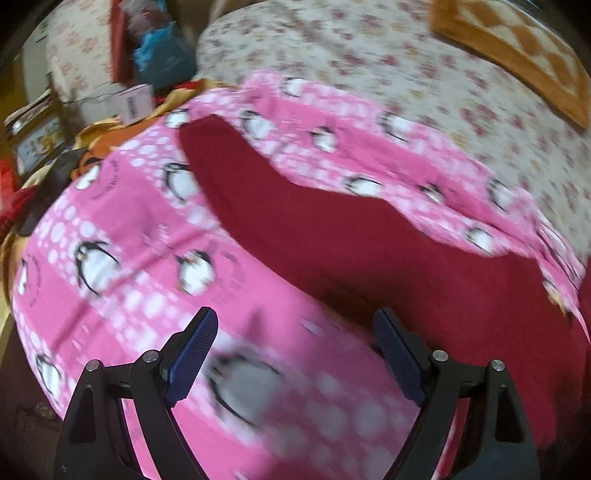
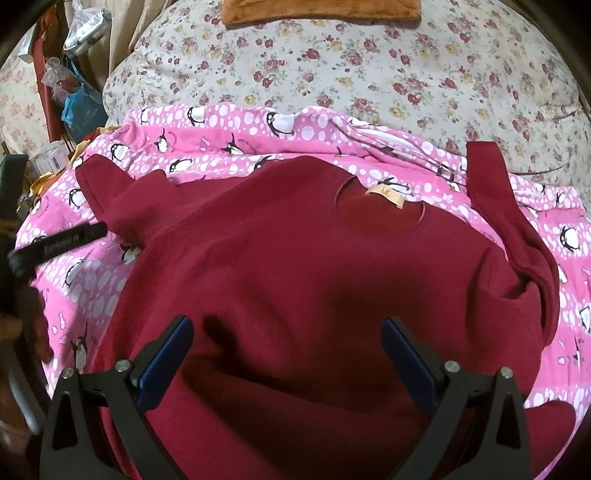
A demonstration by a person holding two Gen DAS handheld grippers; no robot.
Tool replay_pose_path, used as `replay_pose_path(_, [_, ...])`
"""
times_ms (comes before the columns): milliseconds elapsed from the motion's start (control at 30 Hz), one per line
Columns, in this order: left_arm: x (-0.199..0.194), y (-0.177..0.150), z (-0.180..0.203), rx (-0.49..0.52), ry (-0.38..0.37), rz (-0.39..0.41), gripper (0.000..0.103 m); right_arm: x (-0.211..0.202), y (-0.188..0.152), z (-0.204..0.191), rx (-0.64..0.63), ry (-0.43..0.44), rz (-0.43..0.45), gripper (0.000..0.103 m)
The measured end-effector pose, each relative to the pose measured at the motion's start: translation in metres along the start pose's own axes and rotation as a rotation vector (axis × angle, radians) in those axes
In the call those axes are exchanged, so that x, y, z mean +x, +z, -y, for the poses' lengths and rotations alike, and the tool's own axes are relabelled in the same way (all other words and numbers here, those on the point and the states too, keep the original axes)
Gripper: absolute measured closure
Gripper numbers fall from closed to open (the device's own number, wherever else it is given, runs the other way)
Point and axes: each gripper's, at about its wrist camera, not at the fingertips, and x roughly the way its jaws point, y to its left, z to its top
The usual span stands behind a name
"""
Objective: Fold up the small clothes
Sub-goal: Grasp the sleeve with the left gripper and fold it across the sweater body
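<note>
A dark red long-sleeved top (image 2: pixel 280 266) lies spread flat on a pink penguin blanket (image 2: pixel 236 125), neck hole and tan label (image 2: pixel 386 194) towards the far side. Its right sleeve (image 2: pixel 491 199) is bent upward, its left sleeve (image 2: pixel 110 184) points left. My right gripper (image 2: pixel 288 332) is open and empty, just above the top's lower body. My left gripper (image 1: pixel 295 325) is open and empty above the pink blanket (image 1: pixel 122 258), next to the top's left edge (image 1: pixel 332 236). The left gripper's black finger (image 2: pixel 55 247) shows at the left of the right wrist view.
The blanket lies on a floral bedspread (image 2: pixel 369 74). An orange-brown cloth (image 2: pixel 321 11) lies at the far side, also in the left wrist view (image 1: pixel 517 48). Bags and boxes (image 2: pixel 74 92) crowd the left beside the bed.
</note>
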Motion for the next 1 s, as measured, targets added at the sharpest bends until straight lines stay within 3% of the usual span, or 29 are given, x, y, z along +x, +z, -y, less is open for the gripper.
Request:
replay_pose_path(100, [0.021,0.023,-0.027,-0.072,0.06,0.002,0.034,0.003,-0.002,-0.002,-0.004,0.006,-0.014,0.0])
replay_pose_path(267, [0.05,0.046,-0.047,-0.106,0.138,0.008,0.036,0.007,-0.004,-0.003,-0.023,0.005,-0.029,0.0])
replay_pose_path(400, [0.074,0.056,-0.058,-0.145,0.144,-0.004,0.042,0.007,-0.004,-0.002,-0.02,0.019,-0.033,0.0])
replay_pose_path(567, [0.099,0.064,-0.062,-0.152,0.173,-0.028,0.043,0.012,-0.005,-0.004,-0.048,0.02,-0.054,0.0])
replay_pose_path(933, [0.133,0.083,-0.066,-0.198,0.147,-0.063,0.043,0.024,-0.009,-0.002,-0.058,0.02,-0.089,0.0])
replay_pose_path(1000, [0.133,0.083,-0.067,-0.204,0.124,-0.056,0.06,0.024,-0.009,-0.002,-0.06,0.02,-0.089,0.0])
